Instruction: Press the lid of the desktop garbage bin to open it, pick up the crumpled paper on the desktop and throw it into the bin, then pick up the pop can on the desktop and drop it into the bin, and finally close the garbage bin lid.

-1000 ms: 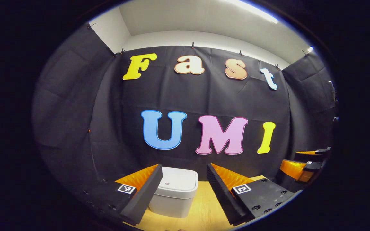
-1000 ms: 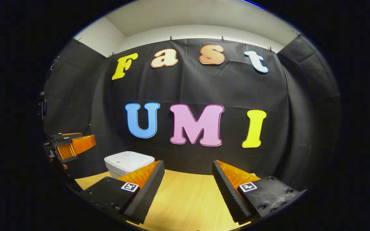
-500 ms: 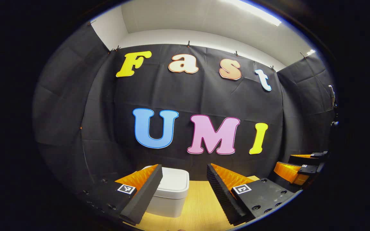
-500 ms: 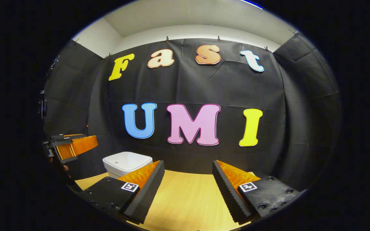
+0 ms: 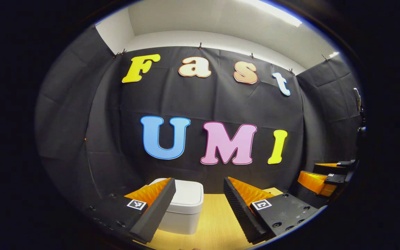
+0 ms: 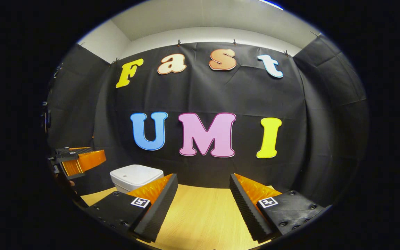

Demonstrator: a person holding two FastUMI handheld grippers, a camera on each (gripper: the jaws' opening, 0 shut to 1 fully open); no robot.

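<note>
A small white garbage bin (image 5: pixel 184 206) with its lid down stands on the wooden table (image 5: pixel 217 222), ahead of my left gripper (image 5: pixel 199 198) and partly behind its left finger. My left gripper is open, nothing between its fingers. In the right gripper view the same bin (image 6: pixel 135 175) stands at the left, beyond my open right gripper (image 6: pixel 203 192), which holds nothing. The left gripper (image 6: pixel 78 161) shows at the far left of that view, held above table height. The right gripper (image 5: pixel 325 178) appears at the far right of the left gripper view.
The black cloth wall (image 6: pixel 203 93) closes the booth close behind the bin and on both sides. The light wooden tabletop (image 6: pixel 200 215) stretches ahead of the right gripper up to that wall.
The left gripper has swung a little to the right, so the bin has slid left and further behind its left finger. The right gripper has barely moved.
</note>
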